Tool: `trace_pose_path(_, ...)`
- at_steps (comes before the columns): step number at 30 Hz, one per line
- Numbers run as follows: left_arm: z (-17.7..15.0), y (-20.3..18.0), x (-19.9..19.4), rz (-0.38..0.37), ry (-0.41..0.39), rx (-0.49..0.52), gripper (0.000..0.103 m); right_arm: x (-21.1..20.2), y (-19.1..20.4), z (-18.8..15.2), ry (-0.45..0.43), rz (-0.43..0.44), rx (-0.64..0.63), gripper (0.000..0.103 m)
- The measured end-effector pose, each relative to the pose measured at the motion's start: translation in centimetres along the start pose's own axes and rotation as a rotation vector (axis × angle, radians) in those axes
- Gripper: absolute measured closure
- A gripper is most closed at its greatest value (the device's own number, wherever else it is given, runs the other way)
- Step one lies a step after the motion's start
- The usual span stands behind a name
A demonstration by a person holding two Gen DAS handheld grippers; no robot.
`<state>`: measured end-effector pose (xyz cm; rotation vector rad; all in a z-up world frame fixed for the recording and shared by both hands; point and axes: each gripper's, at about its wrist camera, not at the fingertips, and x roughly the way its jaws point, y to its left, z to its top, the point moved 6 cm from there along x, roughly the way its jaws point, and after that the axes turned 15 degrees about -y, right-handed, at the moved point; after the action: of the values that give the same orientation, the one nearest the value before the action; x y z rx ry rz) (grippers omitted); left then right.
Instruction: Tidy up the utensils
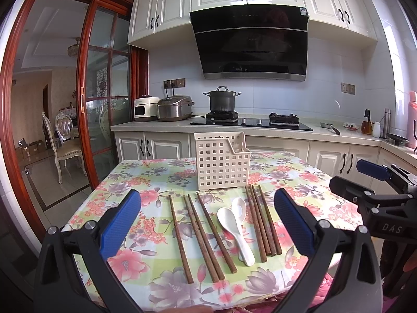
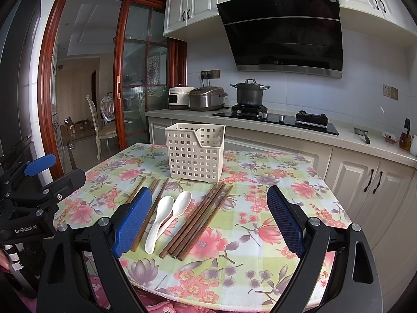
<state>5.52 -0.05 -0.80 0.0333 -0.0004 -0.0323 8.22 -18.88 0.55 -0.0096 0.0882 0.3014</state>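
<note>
A cream perforated basket [image 1: 221, 160] [image 2: 195, 154] stands upright at the far middle of the floral table [image 1: 146, 258]. In front of it lie several brown chopsticks in a left group [image 1: 200, 237] and a right group [image 1: 262, 224] [image 2: 198, 221], with two white spoons [image 1: 234, 232] [image 2: 166, 216] between them. My left gripper [image 1: 208, 224] hovers open above the table's near edge, holding nothing. My right gripper [image 2: 208, 221] is open and empty too, beside it on the right. In the right wrist view, its left finger hides part of the left chopstick group [image 2: 153, 182].
Behind the table runs a kitchen counter [image 1: 328, 131] with a stove, a dark pot [image 1: 222, 100] and two cookers [image 1: 174, 108]. White cabinets stand to the right. A red-framed sliding door [image 1: 86, 99] opens at the left. The table's rounded edge [image 2: 338, 208] drops off on the right.
</note>
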Motion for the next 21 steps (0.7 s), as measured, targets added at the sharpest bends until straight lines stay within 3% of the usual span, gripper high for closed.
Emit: trace_pose_path(21,-0.4,0.18,0.15,-0.005,0.004,-0.005,0.004,0.04,-0.06,-0.1,0.001,0.0,0.005,0.018)
